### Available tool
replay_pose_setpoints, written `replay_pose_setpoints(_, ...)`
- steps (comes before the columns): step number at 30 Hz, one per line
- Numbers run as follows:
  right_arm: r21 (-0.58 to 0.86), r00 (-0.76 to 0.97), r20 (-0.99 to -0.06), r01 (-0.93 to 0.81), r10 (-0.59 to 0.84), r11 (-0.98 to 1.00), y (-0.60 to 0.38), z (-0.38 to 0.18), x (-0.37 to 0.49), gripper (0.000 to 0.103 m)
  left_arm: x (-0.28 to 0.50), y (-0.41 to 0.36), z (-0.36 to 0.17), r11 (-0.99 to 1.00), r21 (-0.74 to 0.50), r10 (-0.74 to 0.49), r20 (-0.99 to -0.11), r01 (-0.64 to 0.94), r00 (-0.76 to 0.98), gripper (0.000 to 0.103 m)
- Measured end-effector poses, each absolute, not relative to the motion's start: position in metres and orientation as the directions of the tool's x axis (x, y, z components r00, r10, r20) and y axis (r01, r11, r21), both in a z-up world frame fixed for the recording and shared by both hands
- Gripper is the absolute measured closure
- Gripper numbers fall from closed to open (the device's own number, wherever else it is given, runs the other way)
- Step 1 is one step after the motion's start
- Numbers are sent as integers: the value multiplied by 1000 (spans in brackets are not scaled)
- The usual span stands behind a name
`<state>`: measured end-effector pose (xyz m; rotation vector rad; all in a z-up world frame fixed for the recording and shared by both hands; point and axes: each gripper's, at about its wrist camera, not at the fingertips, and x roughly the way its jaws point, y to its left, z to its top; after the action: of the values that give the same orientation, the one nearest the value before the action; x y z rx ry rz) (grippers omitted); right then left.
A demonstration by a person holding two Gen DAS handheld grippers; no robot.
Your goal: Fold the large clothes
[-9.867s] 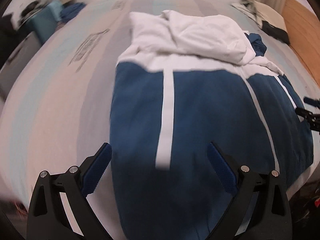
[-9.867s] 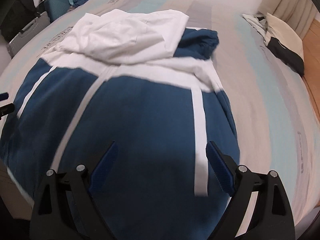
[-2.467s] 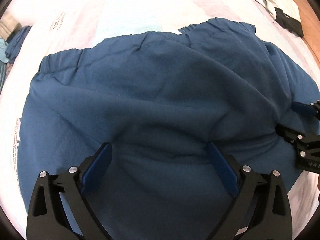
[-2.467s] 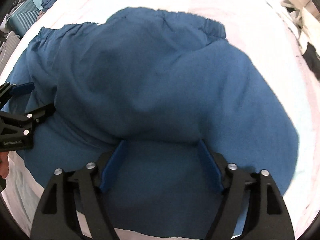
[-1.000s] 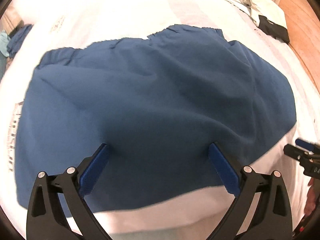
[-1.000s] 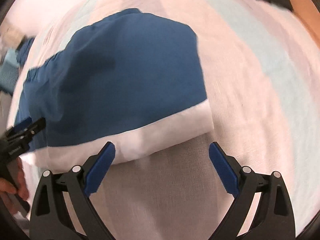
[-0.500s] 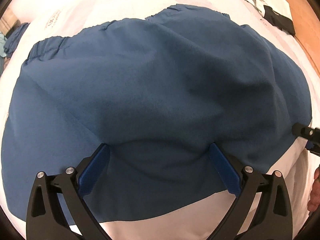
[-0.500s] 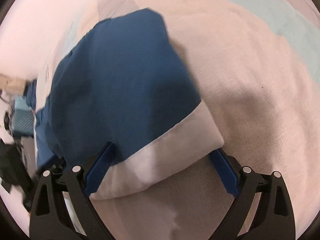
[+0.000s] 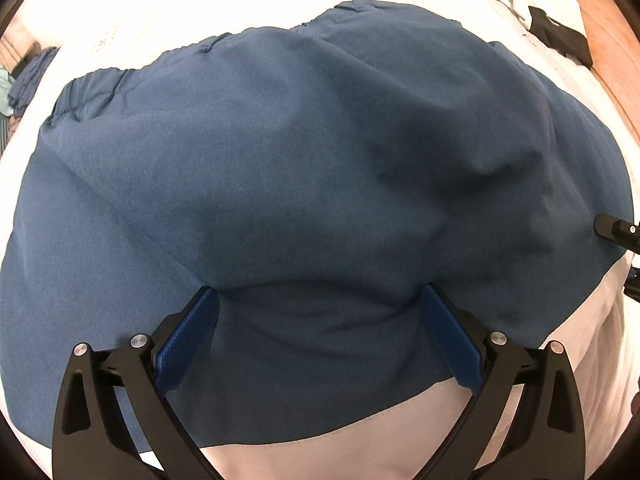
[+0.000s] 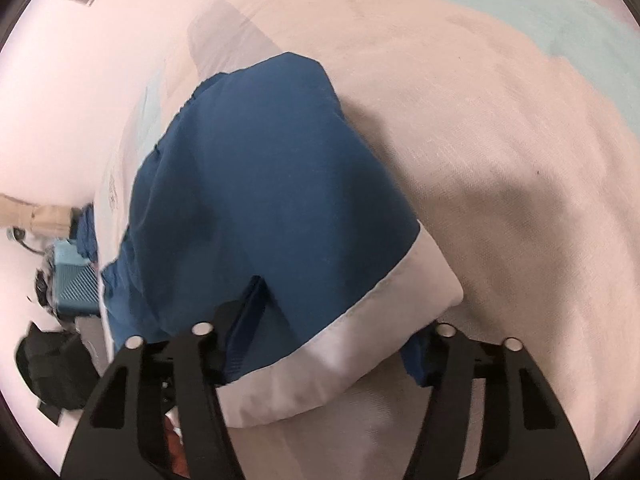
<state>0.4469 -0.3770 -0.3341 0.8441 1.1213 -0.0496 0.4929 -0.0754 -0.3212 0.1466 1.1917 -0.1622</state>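
A large navy garment [image 9: 300,168] with a white band lies folded on the bed, elastic hem at the far side. My left gripper [image 9: 320,300] is open, its blue pads pressed on the navy cloth near the front edge. My right gripper [image 10: 332,312] is open and straddles the garment's [image 10: 264,184] white-banded corner [image 10: 360,336]; its jaws stand on either side of the fold, the right pad partly hidden under the cloth. The right gripper's tip [image 9: 618,232] also shows at the right edge of the left wrist view.
The pale striped bed sheet [image 10: 500,140] spreads to the right. White and black clothes [image 9: 552,20] lie by the wooden floor at the far right. A teal suitcase [image 10: 74,284] and a black bag [image 10: 52,372] stand beside the bed.
The right gripper has moved closer onto the garment's white-banded corner, now between its jaws. The left gripper has pressed lower onto the navy cloth.
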Motion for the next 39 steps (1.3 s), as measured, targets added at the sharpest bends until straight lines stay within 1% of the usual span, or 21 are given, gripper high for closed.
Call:
replay_pose_setpoints(2,570,464,-805,433,369,699,-376,-332,448,63,491,-74,-321,979,30,-46,-930,202,364,5)
replay_pose_setpoints(4,575,463,-802,425,378,699,-375,-329,449,74,490,-74,-322,979,32,-45,-930,201,366,5)
replay_pose_setpoints(7,587,459,-796,425,395,689,-373,-328,452,82,489,-75,-319,979,32,-44,-930,199,366,5)
replay_pose_setpoints(9,591,455,-794,424,403,686,-369,-326,456,86,489,-74,-320,979,33,-43,-929,200,366,5)
replay_pose_setpoints(17,547,476,-799,324,367,772,-352,-292,461,87,489,-74,-319,979,35,-42,-929,201,367,5)
replay_pose_setpoints(22,511,519,-775,181,360,840,-324,-255,464,88,489,-74,-319,979,33,-44,-929,200,367,5)
replay_pose_setpoints(25,485,547,-747,62,376,872,-296,-229,465,89,488,-73,-318,980,25,-50,-928,197,368,5)
replay_pose_setpoints(27,449,557,-739,-13,380,893,-279,-215,463,89,488,-70,-315,981,2,-71,-926,194,372,5)
replay_pose_setpoints(30,404,568,-729,-91,381,910,-258,-199,460,89,486,-51,-298,981,-104,-160,-907,161,390,6)
replay_pose_setpoints(32,369,568,-735,-125,371,921,-249,-193,459,89,482,-37,-285,982,-138,-178,-896,127,407,7)
replay_pose_setpoints(36,311,565,-744,-178,356,934,-238,-186,457,89,469,1,-259,991,-116,-133,-884,65,448,7)
replay_pose_setpoints(39,269,561,-750,-225,350,936,-226,-181,454,90,460,35,-252,996,-87,-81,-889,8,450,7)
